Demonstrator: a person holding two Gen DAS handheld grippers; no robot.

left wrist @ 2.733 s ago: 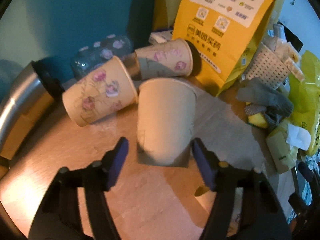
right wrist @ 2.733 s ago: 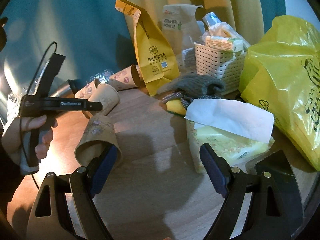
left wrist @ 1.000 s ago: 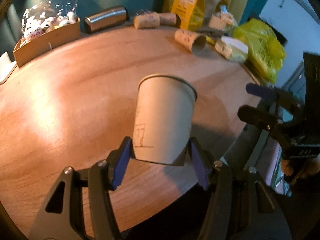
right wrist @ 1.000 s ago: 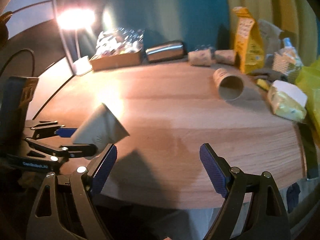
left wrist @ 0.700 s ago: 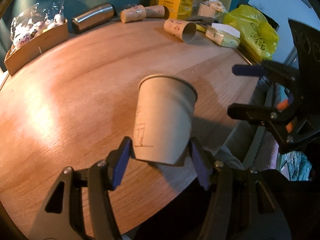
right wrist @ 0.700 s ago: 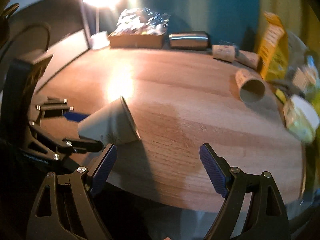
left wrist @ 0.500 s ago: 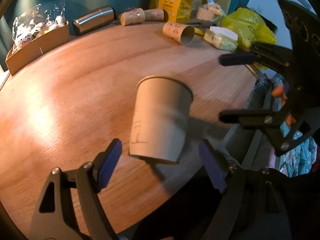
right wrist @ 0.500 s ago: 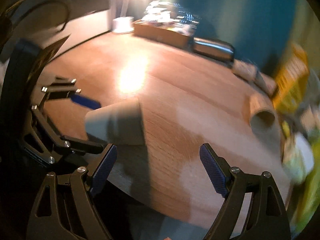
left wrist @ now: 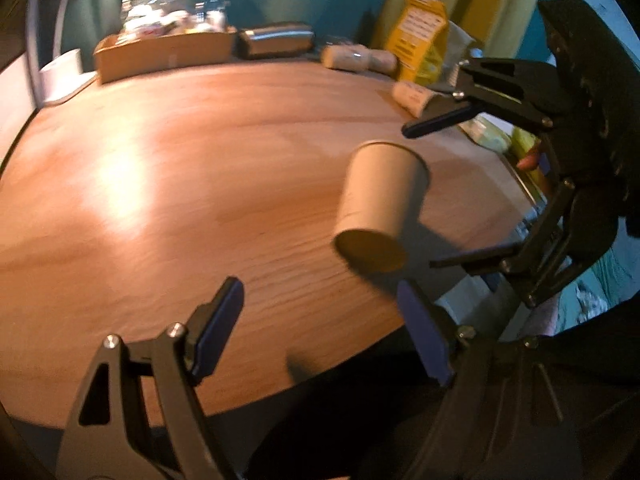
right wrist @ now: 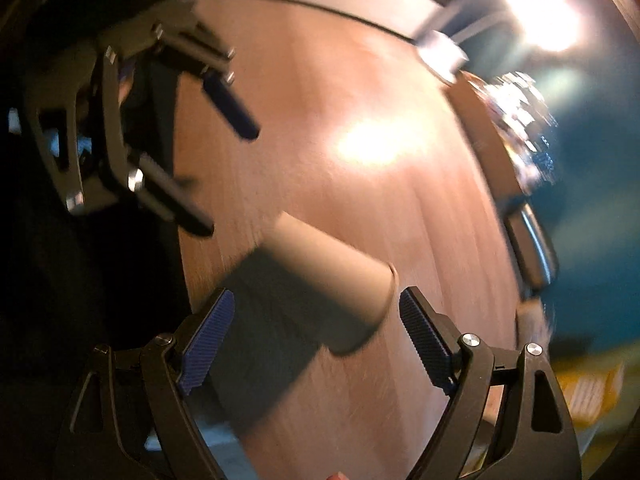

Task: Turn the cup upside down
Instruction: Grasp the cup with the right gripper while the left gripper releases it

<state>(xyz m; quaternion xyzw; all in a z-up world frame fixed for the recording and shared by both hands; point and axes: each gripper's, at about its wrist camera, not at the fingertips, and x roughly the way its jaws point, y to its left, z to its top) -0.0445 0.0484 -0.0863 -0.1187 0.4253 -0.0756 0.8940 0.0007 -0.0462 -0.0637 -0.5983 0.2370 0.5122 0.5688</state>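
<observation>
A plain paper cup (left wrist: 380, 204) stands mouth down on the round wooden table (left wrist: 180, 184), its base up, near the front right edge. My left gripper (left wrist: 320, 320) is open and empty, drawn back just in front of the cup. My right gripper (right wrist: 316, 332) is open, rolled sideways, with the cup (right wrist: 328, 272) lying between its jaws without touching them. The right gripper also shows in the left wrist view (left wrist: 460, 184), straddling the cup from the right. The left gripper shows in the right wrist view (right wrist: 216, 152), behind the cup.
At the table's far edge are a cardboard box of wrapped items (left wrist: 164, 48), a steel flask (left wrist: 276, 40), several patterned cups on their sides (left wrist: 360, 58) and a yellow bag (left wrist: 420, 36). The table edge is close below the cup.
My left gripper has opened, let go of the cup and pulled back left. The cup now stands on the table. My right gripper has rolled and closed in around the cup.
</observation>
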